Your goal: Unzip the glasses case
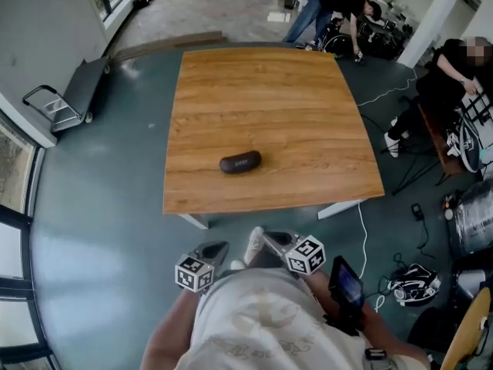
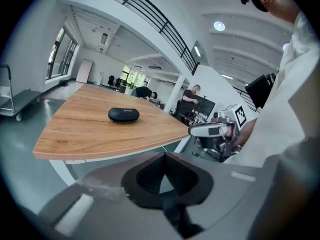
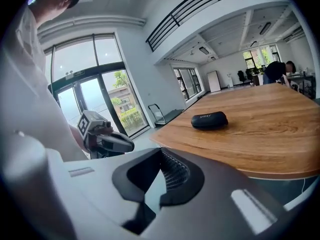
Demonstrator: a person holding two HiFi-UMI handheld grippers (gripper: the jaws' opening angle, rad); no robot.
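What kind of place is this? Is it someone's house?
Probably not a house: it looks like a big open workshop or office. There is a high balcony railing, a flat metal trolley by tall windows, and people busy with gear.

Glasses case [image 1: 240, 162]: black, pale lettering
Table [image 1: 262, 99]: warm brown wood grain
Floor [image 1: 92, 206], nine o'clock of table: dark teal
Left gripper [image 1: 218, 248] cube: black-and-white squares
Right gripper [image 1: 267, 238] cube: black-and-white squares

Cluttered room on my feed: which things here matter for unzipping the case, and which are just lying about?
For the job: glasses case, wooden table, left gripper, right gripper.
Lying about: trolley, white cable on the floor.
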